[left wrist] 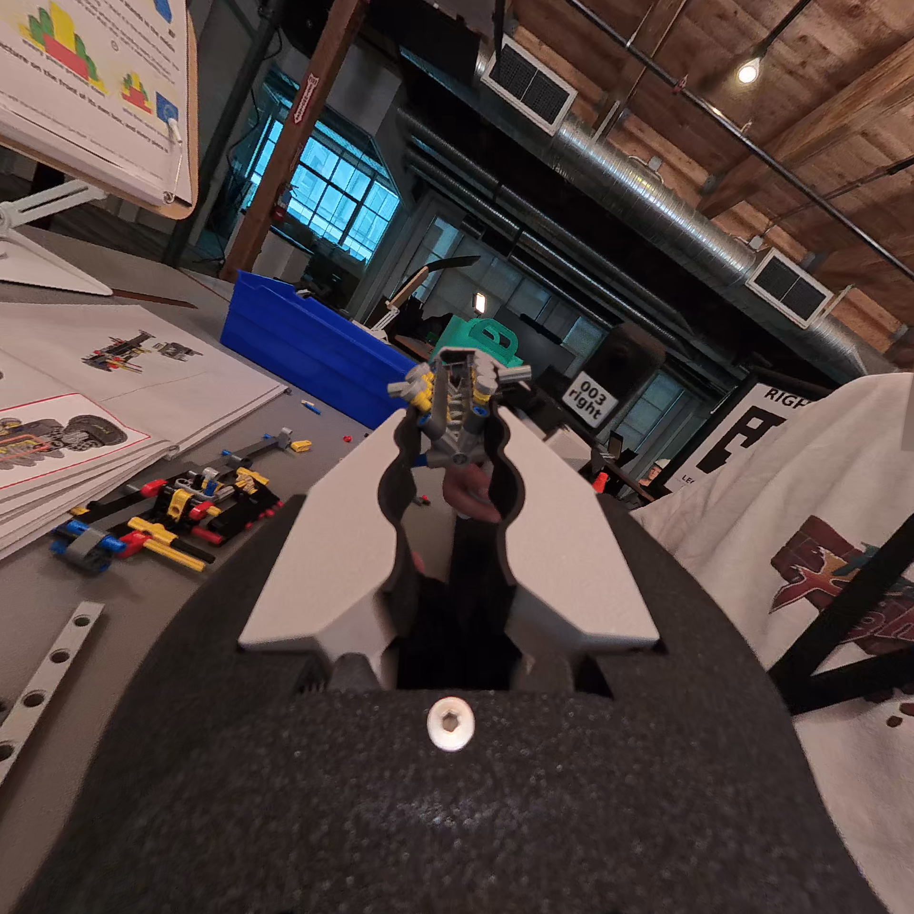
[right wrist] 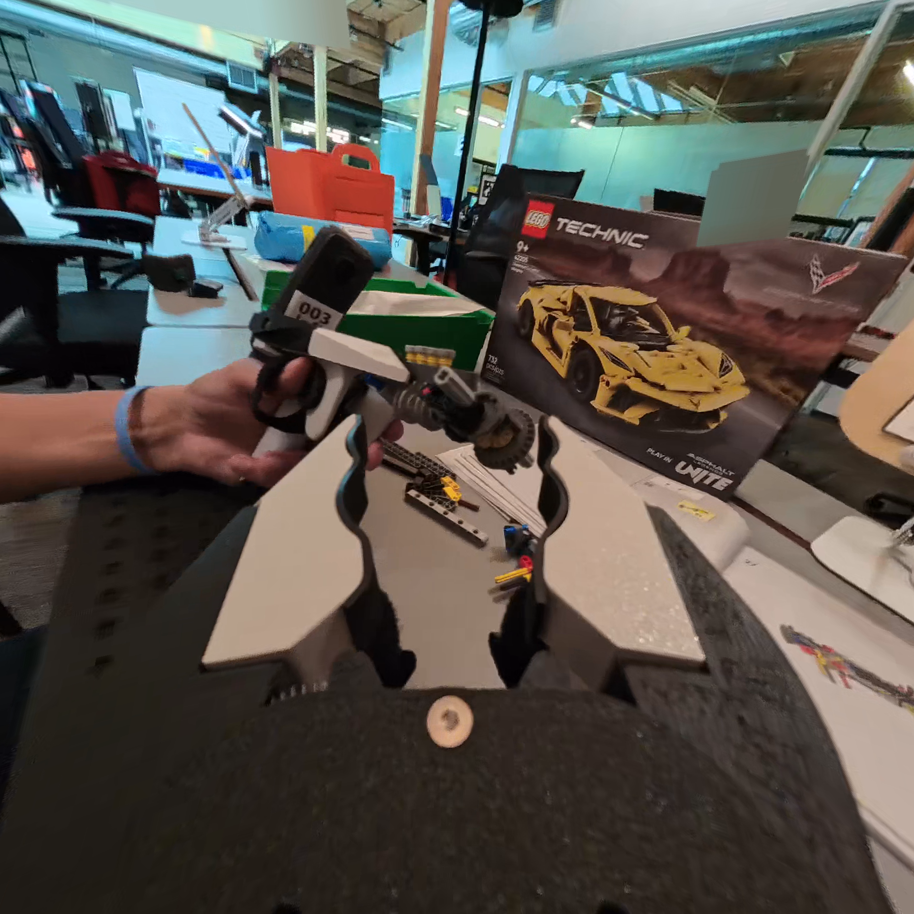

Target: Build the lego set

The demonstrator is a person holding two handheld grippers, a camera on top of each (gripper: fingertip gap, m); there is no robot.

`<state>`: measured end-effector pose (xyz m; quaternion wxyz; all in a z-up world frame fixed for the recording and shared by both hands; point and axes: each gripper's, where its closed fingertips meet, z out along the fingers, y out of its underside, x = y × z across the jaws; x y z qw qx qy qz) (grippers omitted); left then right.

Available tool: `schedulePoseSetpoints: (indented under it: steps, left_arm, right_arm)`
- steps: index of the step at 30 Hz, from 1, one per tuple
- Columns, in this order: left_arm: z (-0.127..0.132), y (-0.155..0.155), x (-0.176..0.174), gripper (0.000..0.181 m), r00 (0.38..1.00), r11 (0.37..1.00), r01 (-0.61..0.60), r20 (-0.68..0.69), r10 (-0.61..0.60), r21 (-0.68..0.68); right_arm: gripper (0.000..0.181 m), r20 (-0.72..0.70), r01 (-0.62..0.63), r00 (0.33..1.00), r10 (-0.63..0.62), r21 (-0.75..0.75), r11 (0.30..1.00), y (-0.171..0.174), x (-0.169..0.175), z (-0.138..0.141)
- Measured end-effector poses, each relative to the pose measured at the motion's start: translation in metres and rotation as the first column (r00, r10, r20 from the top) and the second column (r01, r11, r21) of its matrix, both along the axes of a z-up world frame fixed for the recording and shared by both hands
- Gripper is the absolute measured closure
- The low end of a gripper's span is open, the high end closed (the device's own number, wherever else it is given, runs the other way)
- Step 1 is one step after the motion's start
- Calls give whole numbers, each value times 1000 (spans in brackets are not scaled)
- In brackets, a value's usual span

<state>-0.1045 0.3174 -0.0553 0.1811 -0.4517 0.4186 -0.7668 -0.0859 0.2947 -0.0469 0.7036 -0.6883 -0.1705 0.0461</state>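
Observation:
My left gripper (left wrist: 452, 425) is shut on a grey and yellow lego engine assembly (left wrist: 457, 395) and holds it up in the air. In the right wrist view a hand holds the left gripper (right wrist: 395, 390) at the left, and the engine assembly (right wrist: 465, 410) sticks out to the right with a dark gear at its end. My right gripper (right wrist: 447, 435) is open and empty, and the gear end lies between its fingertips without touching them. A black, yellow and red chassis assembly (left wrist: 163, 519) lies on the grey table at the left.
Instruction booklets (left wrist: 123, 376) lie at the left, a blue bin (left wrist: 316, 341) behind them. The lego box (right wrist: 667, 356) stands at the back right, a green bin (right wrist: 420, 316) beside it. Loose beams (right wrist: 445, 499) and small parts (right wrist: 517, 539) lie below the grippers.

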Motion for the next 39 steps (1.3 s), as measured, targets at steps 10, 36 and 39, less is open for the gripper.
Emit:
schedulePoseSetpoints:
  steps: [10, 36, 39]
  left_arm:
    - [1, 8, 0, 157, 999, 999, -40, 3, 40, -3]
    - [-33, 2, 15, 157, 983, 974, -91, -138, 121, 208]
    - [-34, 3, 15, 157, 982, 972, -95, -141, 127, 214]
  right_arm:
    - [124, 40, -23, 999, 26, -61, 998, 0, -5, -15]
    - [155, 537, 303, 825, -177, -155, 940, 19, 35, -53]
    - [155, 536, 304, 823, -188, -137, 943, 19, 31, -57]
